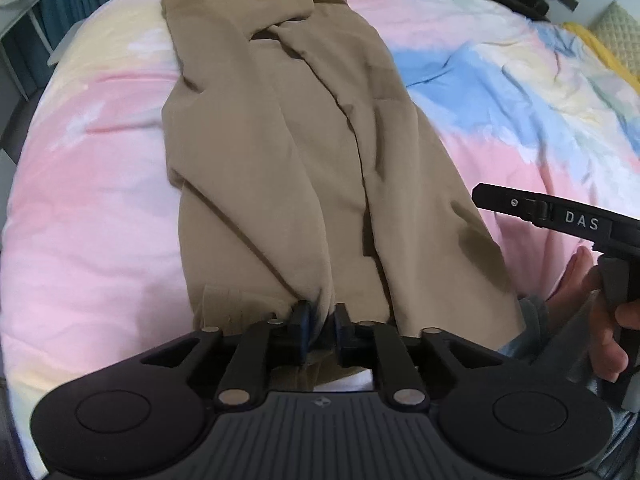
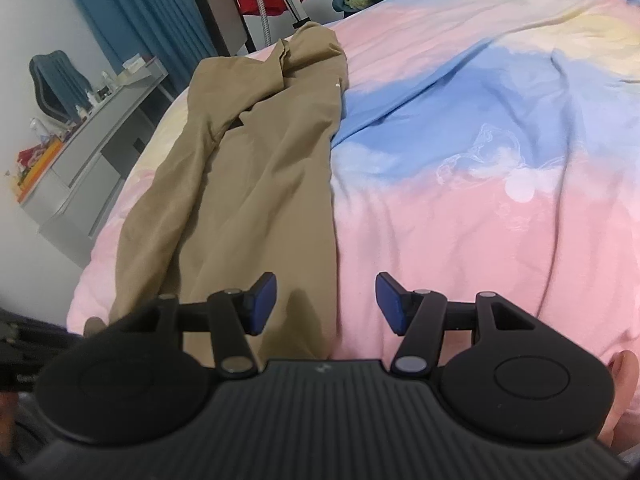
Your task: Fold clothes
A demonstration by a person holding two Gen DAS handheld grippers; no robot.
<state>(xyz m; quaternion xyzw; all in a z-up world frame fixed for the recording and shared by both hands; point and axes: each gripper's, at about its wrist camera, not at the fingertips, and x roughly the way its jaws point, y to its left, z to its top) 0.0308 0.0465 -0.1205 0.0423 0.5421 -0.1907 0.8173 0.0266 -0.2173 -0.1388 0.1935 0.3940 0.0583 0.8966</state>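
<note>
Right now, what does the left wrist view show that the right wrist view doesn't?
Only the left wrist view: the left claw shut on the near edge of the tan trousers, and the right claw's black body seen from the side, in a hand.

Only the right wrist view: the right claw open above the trousers' right edge, plus the grey desk and blue curtain.

Both: trousers stretched lengthwise on the pastel bedspread.

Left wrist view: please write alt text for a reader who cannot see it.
The left gripper is shut on the near edge of a long tan fabric garment, which lies lengthwise on a pink, blue and yellow pastel bedspread. At the right edge, a hand holds the black right gripper beside the garment.
</note>
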